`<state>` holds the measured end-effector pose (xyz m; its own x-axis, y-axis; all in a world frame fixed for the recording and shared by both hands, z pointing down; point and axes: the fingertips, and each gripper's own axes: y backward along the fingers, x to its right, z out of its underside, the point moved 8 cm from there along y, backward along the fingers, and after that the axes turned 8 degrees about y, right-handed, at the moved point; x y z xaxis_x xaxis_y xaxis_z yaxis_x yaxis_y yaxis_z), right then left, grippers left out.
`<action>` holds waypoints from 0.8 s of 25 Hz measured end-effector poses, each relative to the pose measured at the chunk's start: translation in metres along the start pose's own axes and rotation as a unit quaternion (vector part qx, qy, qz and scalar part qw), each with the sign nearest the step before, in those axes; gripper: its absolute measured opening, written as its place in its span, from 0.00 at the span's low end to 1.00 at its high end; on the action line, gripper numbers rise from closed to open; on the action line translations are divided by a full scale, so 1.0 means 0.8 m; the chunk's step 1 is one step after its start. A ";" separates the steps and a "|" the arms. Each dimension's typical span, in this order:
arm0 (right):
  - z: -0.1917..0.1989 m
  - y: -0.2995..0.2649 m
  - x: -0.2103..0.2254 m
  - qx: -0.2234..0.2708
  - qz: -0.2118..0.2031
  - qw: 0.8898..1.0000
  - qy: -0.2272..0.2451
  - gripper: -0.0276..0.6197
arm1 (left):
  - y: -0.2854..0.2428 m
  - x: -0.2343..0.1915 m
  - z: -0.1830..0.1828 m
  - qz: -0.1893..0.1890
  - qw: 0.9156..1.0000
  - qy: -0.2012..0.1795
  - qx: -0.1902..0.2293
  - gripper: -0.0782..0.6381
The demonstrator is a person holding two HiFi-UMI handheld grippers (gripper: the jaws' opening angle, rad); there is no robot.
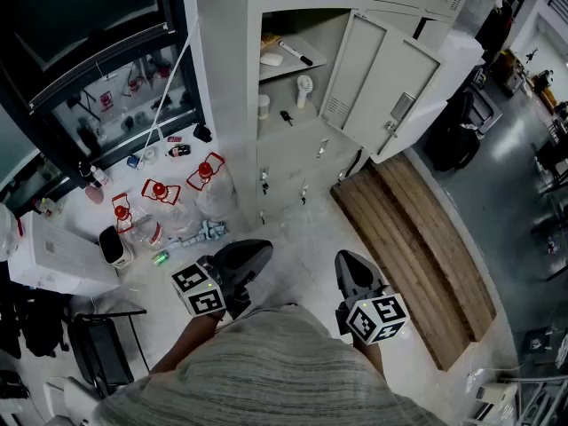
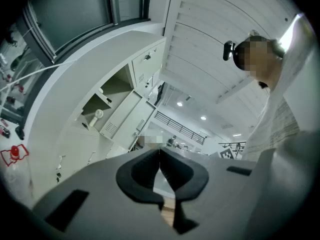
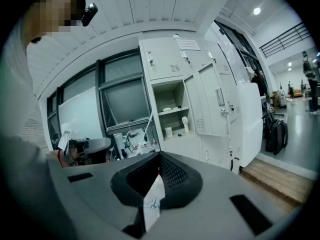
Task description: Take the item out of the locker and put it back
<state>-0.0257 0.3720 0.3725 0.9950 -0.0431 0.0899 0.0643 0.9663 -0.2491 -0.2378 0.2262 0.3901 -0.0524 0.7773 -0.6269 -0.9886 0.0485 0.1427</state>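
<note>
Head view, locker: The locker (image 1: 342,27) stood with its door (image 1: 390,87) swung wide to the right.
Head view, items: A small white fan (image 1: 304,89) and a white cup (image 1: 264,105) stood upright in the lower part. A marker (image 1: 295,53) lay on the shelf (image 1: 311,66) above. I could not tell which one was the item; I judged the fan.
Head view, hand-held grippers: The left hand-held gripper (image 1: 257,250) and the right hand-held gripper (image 1: 347,262) hung low, close to the person's body, over the floor (image 1: 302,229) and well apart from the locker.
Left gripper view: The jaws were together at the tips, with nothing between them. It pointed a little upward, and the locker was off to the left.
Right gripper view: The jaws were together and empty. The open locker and the fan were ahead, slightly right of centre.
Risk, reach: With closed jaws, a push forward would knock the fan over instead of taking it.
Risk, neighbours: The cup stood near the fan, so a wide approach could tip it.
Risk, door and footing: The door could catch the right arm, and the wooden platform (image 1: 417,238) was an edge to trip on.
</note>
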 end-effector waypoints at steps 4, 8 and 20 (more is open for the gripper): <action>0.005 -0.008 0.004 0.000 0.005 1.000 -0.008 0.08 | -0.006 -0.011 -0.004 0.001 1.000 0.001 -0.010 0.12; 0.004 -0.009 0.022 0.000 0.006 1.000 -0.011 0.08 | -0.022 -0.013 -0.006 -0.001 1.000 -0.001 -0.011 0.12; -0.025 -0.026 0.100 0.031 -0.058 0.997 0.030 0.08 | -0.133 -0.002 0.004 0.020 1.000 -0.013 -0.020 0.12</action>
<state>0.0544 0.3435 0.3659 0.9841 -0.1686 0.0558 0.1760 0.9677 -0.1806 -0.1324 0.2221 0.3786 -0.0882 0.7948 -0.6004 -0.9907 -0.0074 0.1358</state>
